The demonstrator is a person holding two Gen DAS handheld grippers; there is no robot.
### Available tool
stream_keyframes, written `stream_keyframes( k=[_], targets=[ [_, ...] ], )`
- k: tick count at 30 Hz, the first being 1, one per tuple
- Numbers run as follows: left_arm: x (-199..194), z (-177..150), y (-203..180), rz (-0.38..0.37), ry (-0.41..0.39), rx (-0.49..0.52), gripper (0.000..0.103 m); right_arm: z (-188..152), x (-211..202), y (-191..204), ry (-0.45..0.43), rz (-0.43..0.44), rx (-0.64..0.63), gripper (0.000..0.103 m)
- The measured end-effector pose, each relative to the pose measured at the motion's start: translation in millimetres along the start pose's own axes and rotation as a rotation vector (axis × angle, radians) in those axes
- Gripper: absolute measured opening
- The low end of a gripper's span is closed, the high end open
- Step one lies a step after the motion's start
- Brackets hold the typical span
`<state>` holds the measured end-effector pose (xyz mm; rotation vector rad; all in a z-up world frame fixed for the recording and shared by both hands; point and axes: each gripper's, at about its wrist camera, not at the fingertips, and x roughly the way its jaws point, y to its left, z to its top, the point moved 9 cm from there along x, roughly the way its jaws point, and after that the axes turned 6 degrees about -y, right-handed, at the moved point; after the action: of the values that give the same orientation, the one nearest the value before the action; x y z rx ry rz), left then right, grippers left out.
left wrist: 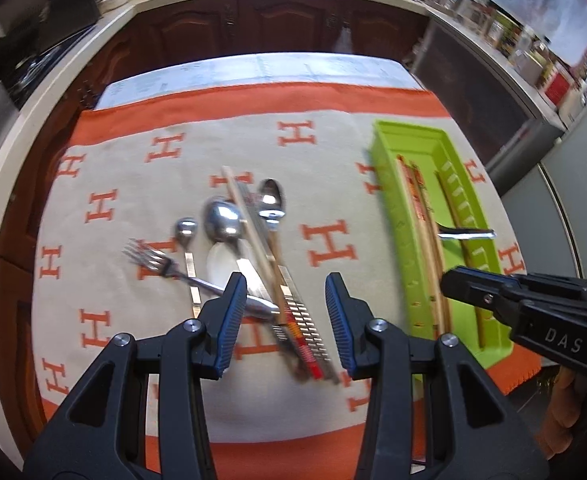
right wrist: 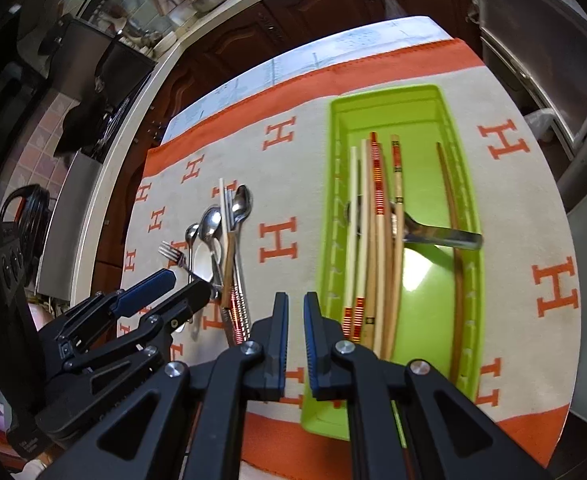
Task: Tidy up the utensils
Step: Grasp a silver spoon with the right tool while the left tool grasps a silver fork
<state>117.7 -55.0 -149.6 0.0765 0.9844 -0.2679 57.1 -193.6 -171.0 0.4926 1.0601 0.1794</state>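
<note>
The left claw (left wrist: 285, 320) hangs released above the loose pile of spoons, fork (left wrist: 153, 260) and chopsticks (left wrist: 253, 236) on the bench's left, likely lining up a pick. The right claw (right wrist: 295, 344) is clenched and empty beside the green tray (right wrist: 469, 184), which holds sorted chopsticks and 1 spoon.

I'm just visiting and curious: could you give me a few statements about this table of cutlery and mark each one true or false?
1. The green tray already holds chopsticks. True.
2. The fork lies inside the tray. False: it lies on the cloth, in the loose pile.
3. The left gripper clamps a spoon. False: its jaws stand apart, holding nothing.
4. The right gripper is nearly shut and empty. True.
5. The cloth carries orange H letters. True.
</note>
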Motion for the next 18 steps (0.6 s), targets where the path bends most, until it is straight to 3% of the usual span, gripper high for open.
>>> stream_keyframes(
  k=[10,18],
  targets=[
    [-0.6,6.4,71.9,0.035,0.004,-0.123,0.037,5.1,16.9,29.5,0.034,-0.013,-0.071,0.009],
    [13.5,0.8,95.4,0.047,0.024,-0.143,0.037,13.2,45.5,55.5,0.094,0.0,-0.136,0.009]
  ],
)
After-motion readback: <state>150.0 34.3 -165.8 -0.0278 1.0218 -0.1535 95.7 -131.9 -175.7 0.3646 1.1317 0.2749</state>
